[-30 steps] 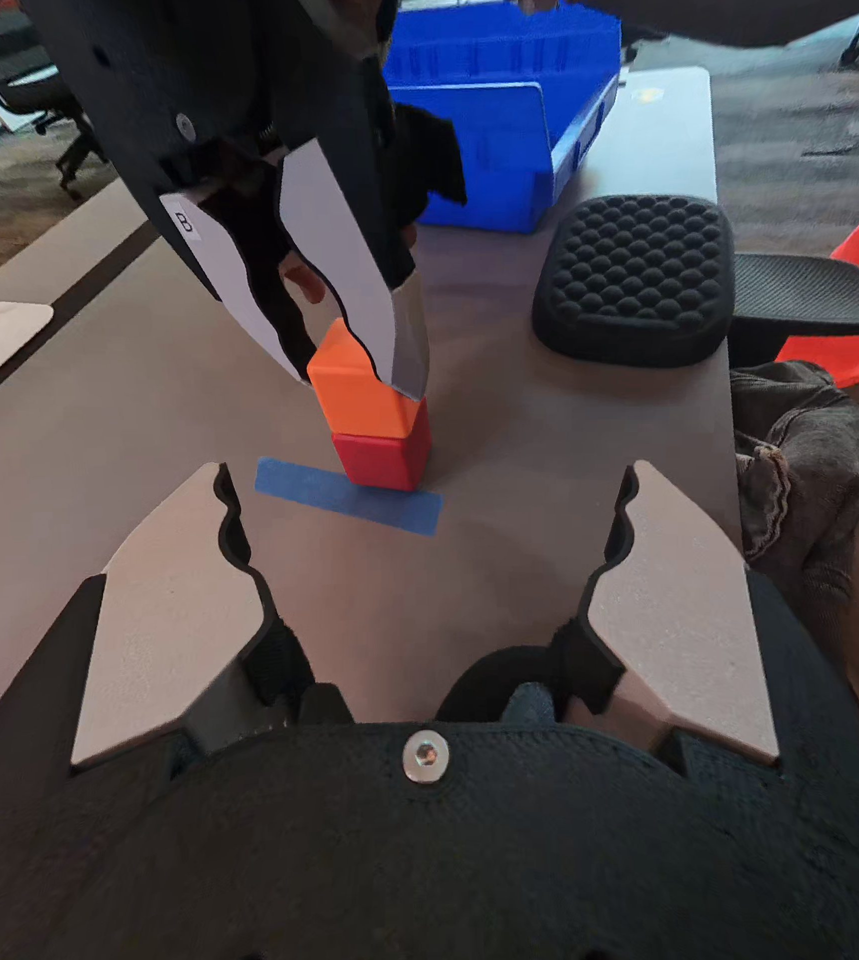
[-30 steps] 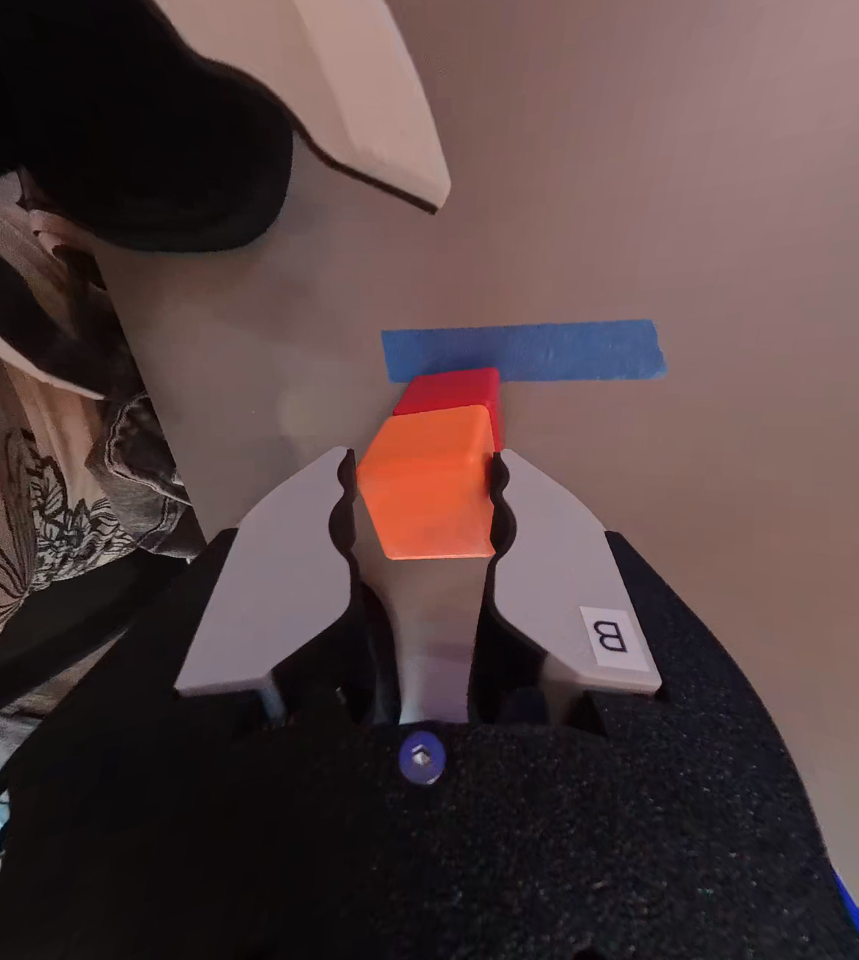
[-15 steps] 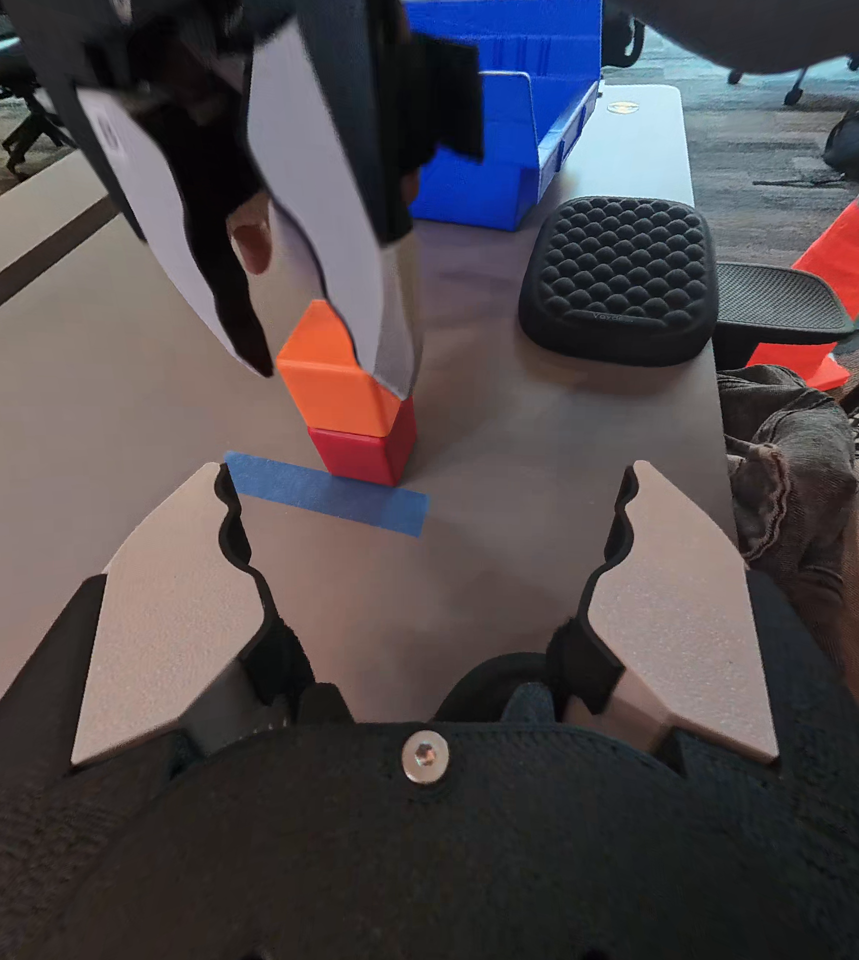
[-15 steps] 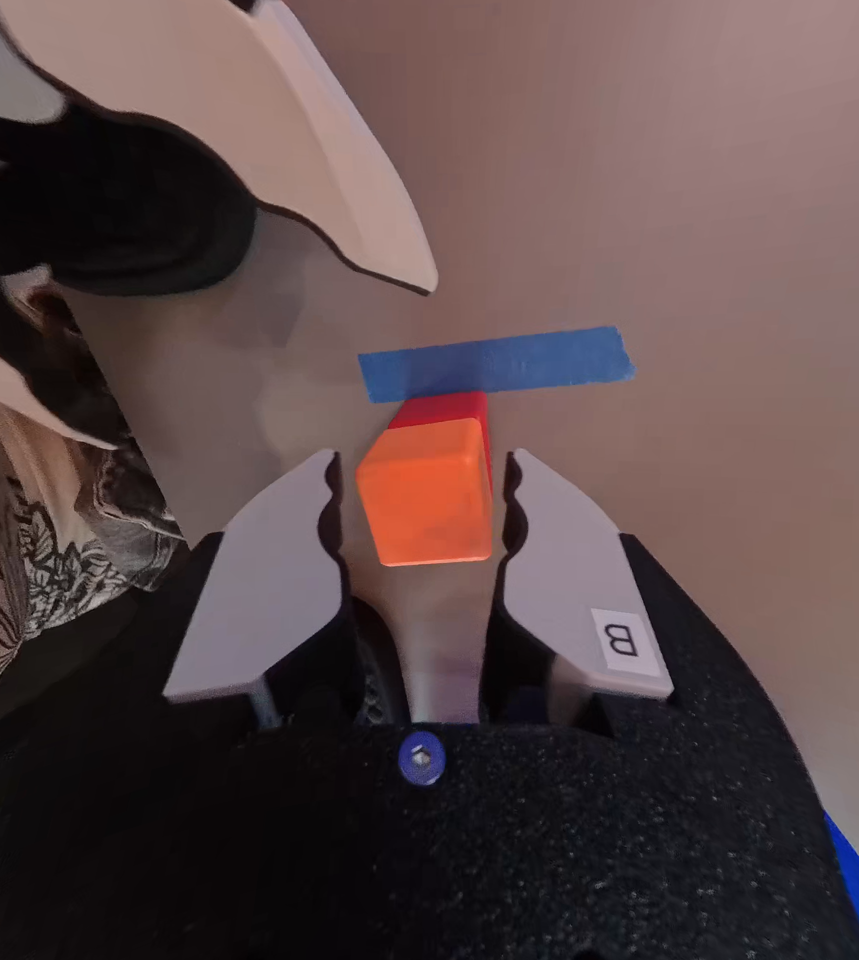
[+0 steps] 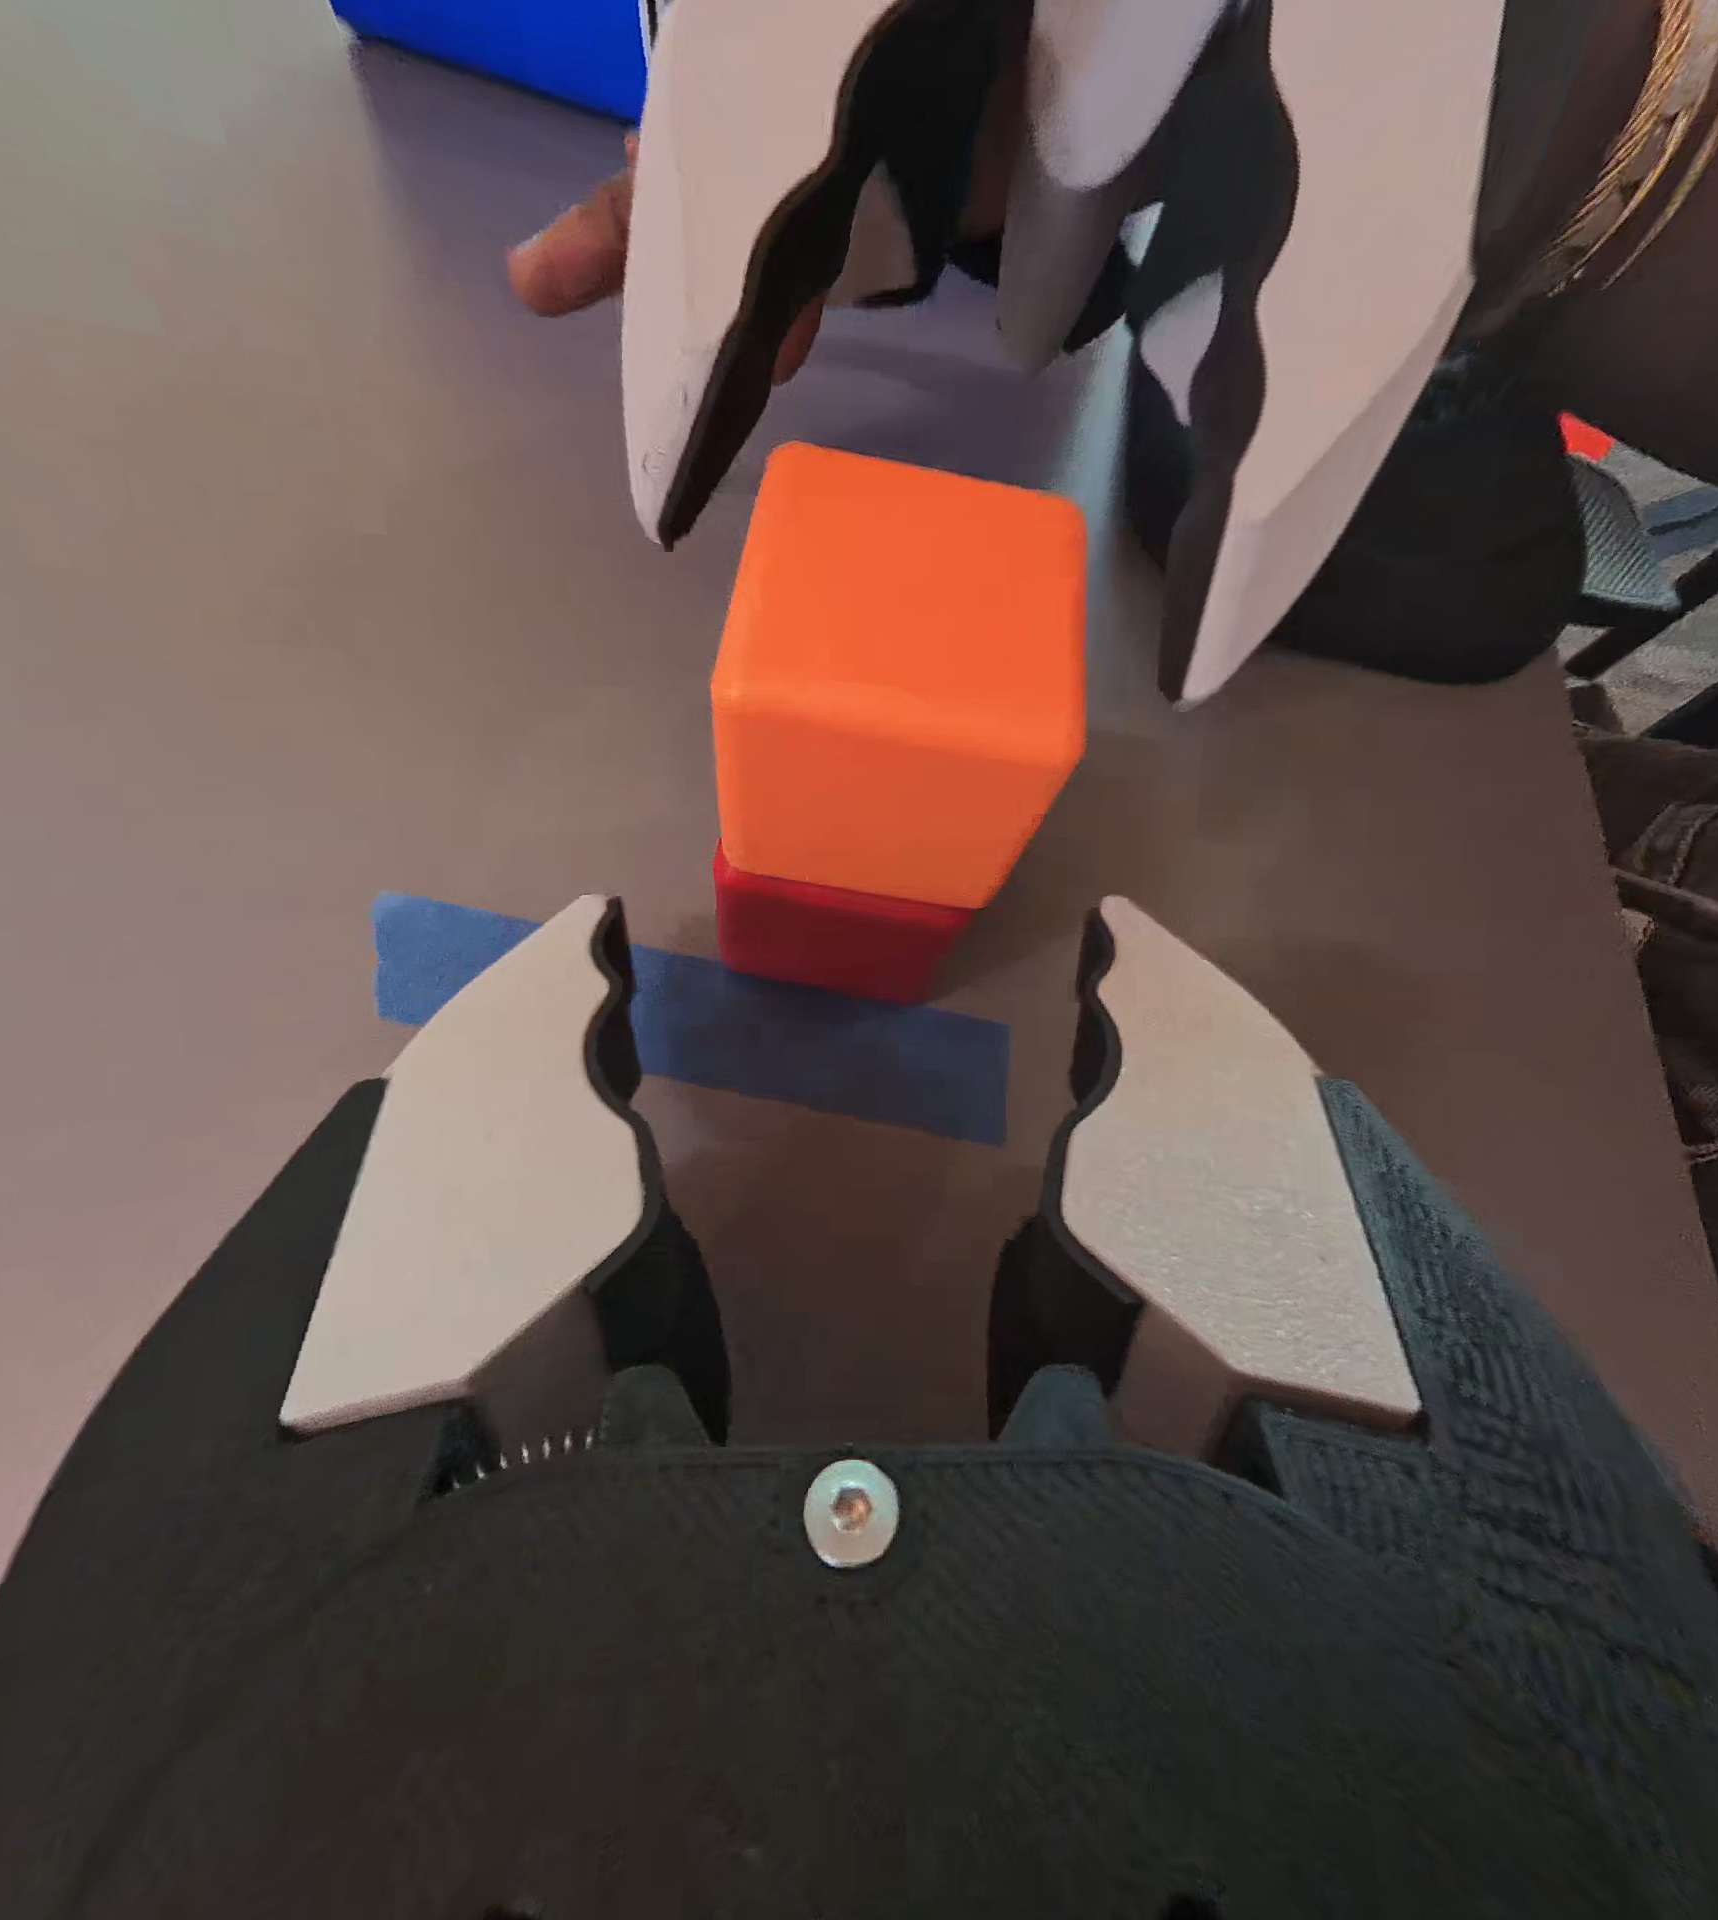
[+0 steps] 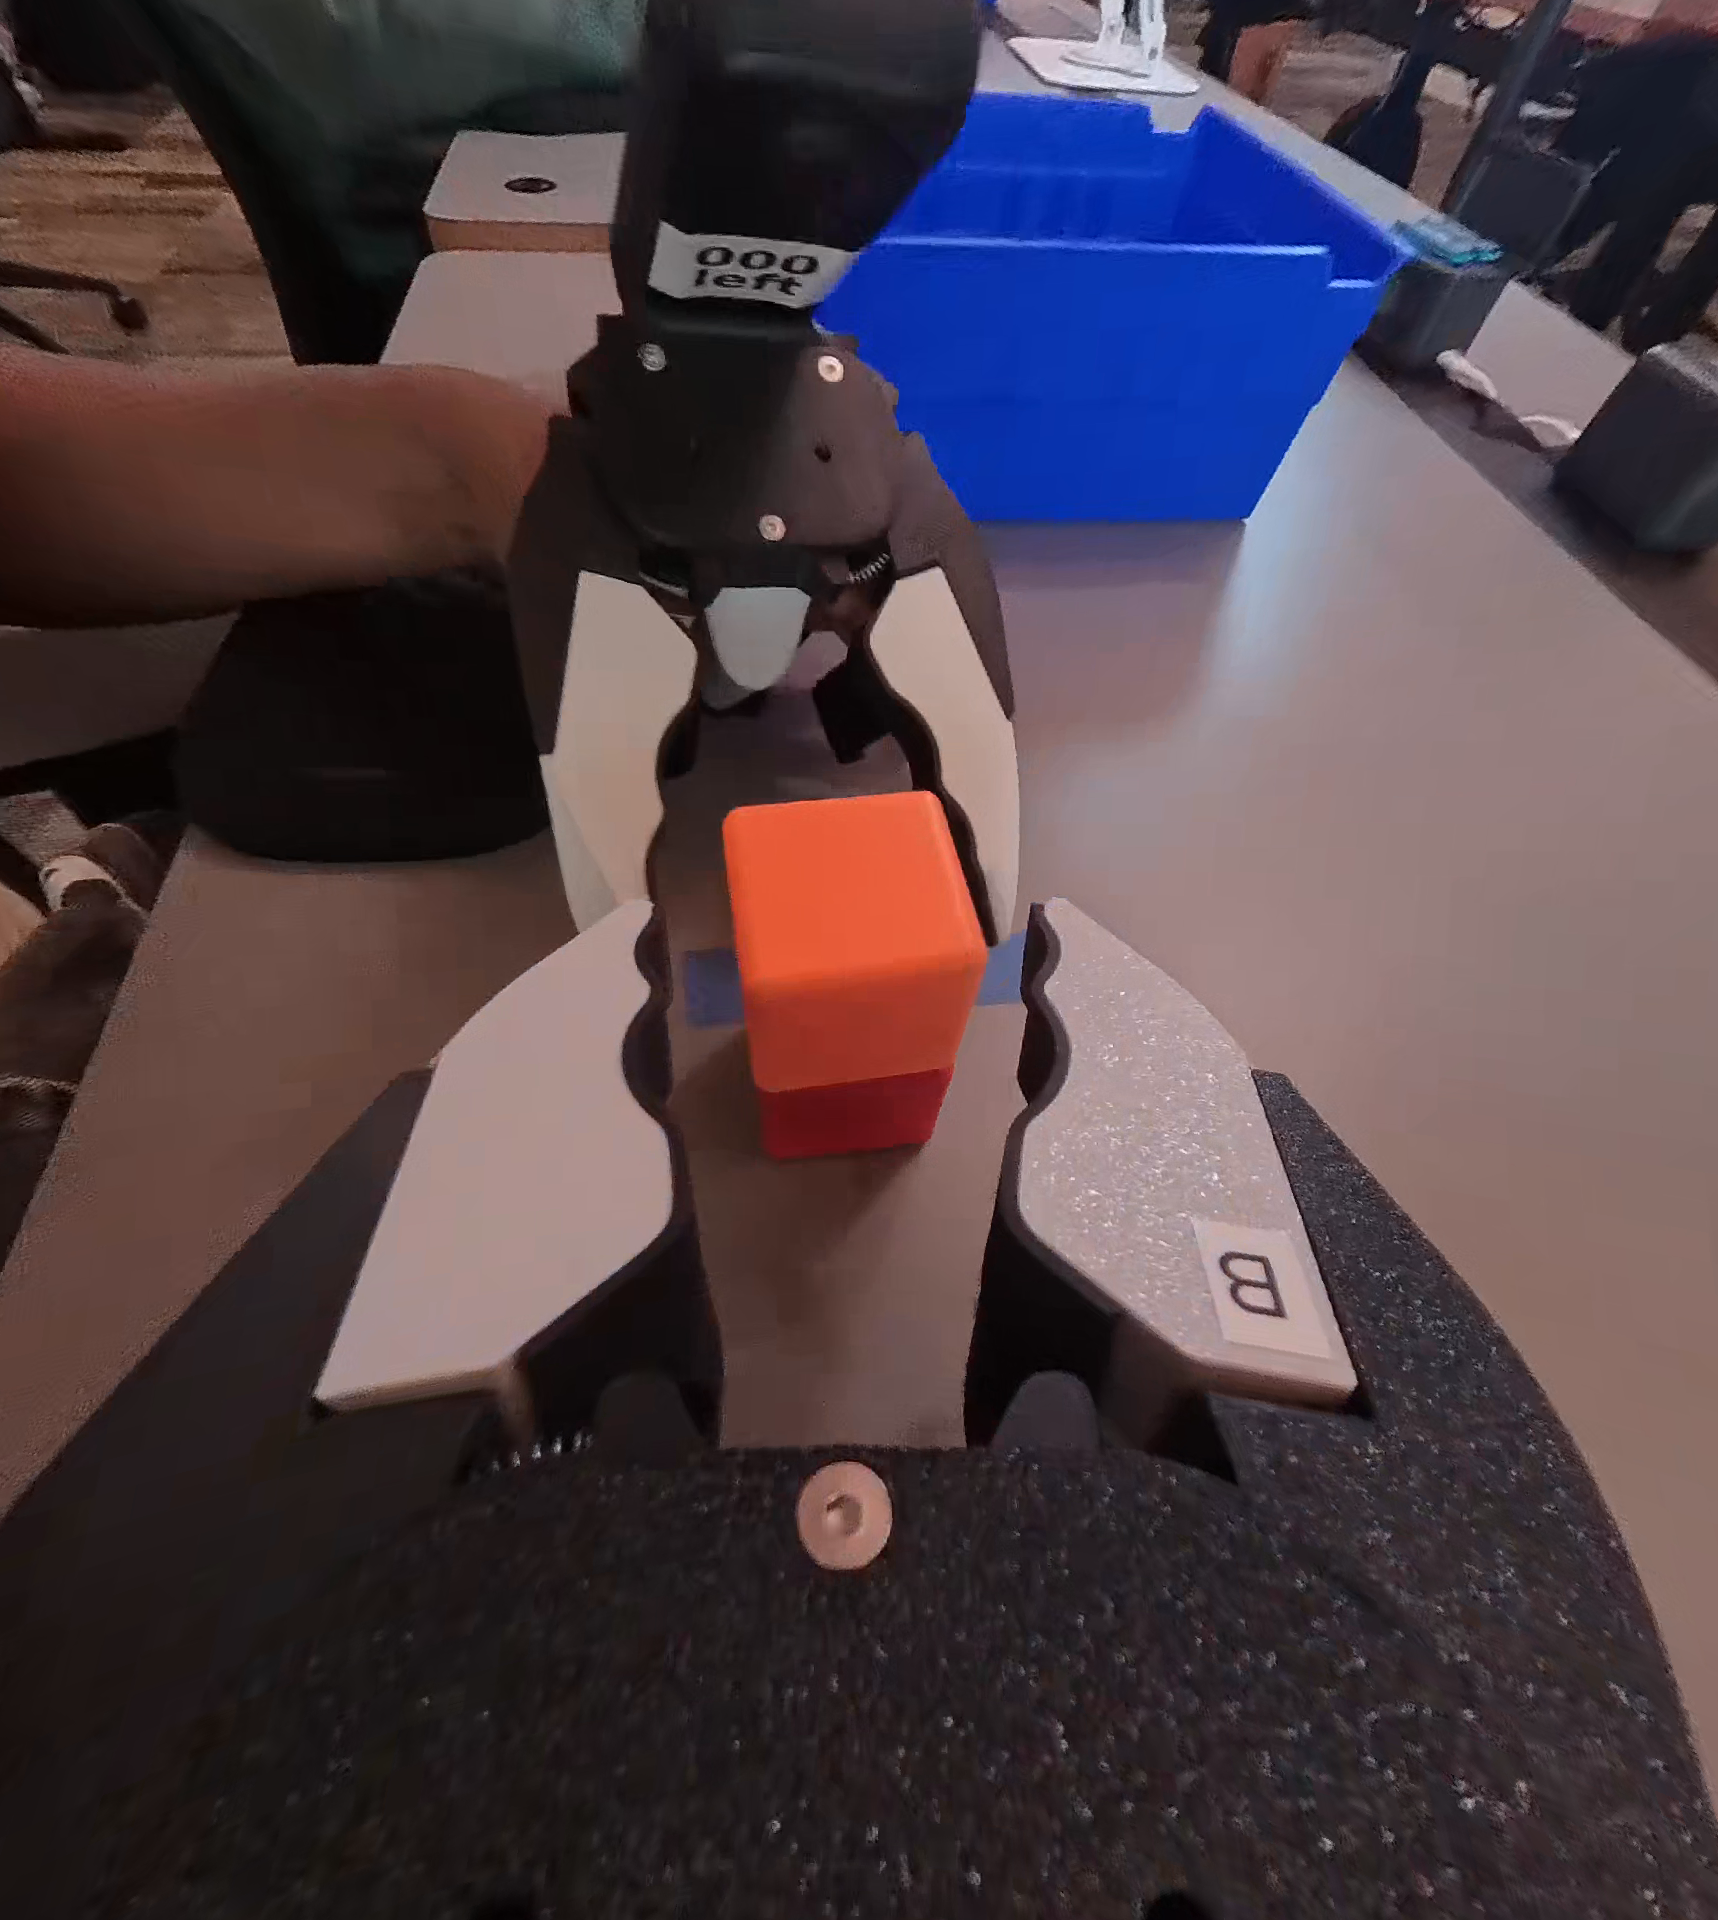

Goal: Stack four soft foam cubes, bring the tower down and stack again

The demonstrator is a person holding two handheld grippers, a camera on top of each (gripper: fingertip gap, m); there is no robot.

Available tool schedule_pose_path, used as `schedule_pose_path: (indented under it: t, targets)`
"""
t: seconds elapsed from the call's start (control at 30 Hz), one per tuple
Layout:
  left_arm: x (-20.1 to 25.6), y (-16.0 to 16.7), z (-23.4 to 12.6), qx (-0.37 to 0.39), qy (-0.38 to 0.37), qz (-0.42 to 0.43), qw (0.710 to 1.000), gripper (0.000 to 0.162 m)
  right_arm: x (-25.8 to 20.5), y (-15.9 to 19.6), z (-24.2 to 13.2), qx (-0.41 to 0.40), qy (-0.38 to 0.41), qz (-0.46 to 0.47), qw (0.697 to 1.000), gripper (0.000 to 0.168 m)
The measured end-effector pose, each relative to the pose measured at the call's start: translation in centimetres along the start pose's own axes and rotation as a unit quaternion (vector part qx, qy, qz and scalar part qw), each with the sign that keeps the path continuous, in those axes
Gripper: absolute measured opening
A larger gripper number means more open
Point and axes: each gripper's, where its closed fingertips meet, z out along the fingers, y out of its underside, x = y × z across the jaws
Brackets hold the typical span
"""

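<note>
An orange foam cube (image 5: 896,675) sits on a red foam cube (image 5: 834,945) on the grey table (image 5: 211,623), just behind a strip of blue tape (image 5: 813,1060). My left gripper (image 5: 855,925) is open and empty, its tips just short of the red cube. My right gripper (image 6: 844,914) is open. The orange cube (image 6: 850,935) stands between its pads with a gap on each side, on top of the red cube (image 6: 850,1117). In the left wrist view the right gripper's fingers (image 5: 689,312) straddle the stack from the far side. The left gripper's fingers (image 6: 585,790) show beyond the stack.
A blue bin (image 6: 1094,343) stands on the table behind the left gripper. A black cushion (image 6: 356,717) lies to the left, with a person's arm (image 6: 159,478) above it. A dark box (image 6: 1686,457) sits at the right. The table edge (image 5: 1561,935) runs close to the stack's right. About 6 cm separates my left fingertips from my right.
My right gripper's pads opened off the orange cube, leaving it on the red cube, and the gripper tilted from looking down to level. My left gripper moved in close to the stack.
</note>
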Motion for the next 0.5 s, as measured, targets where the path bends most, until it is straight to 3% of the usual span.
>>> schedule_pose_path:
  t: [0.1,0.2,0.5]
  targets:
    - [0.19,0.10,0.52,-0.013,0.003,0.008,1.000,0.068,-0.10,0.50,0.30,-0.007,-0.011,0.005,1.000,0.062]
    - [0.22,0.46,0.83,-0.028,0.007,0.006,1.000,0.050,-0.10,0.50,0.43,0.000,-0.001,-0.010,1.000,0.048]
    - [0.33,0.49,0.80,-0.028,-0.001,0.016,0.999,0.050,-0.35,0.57,0.36,0.001,0.018,-0.019,1.000,0.048]
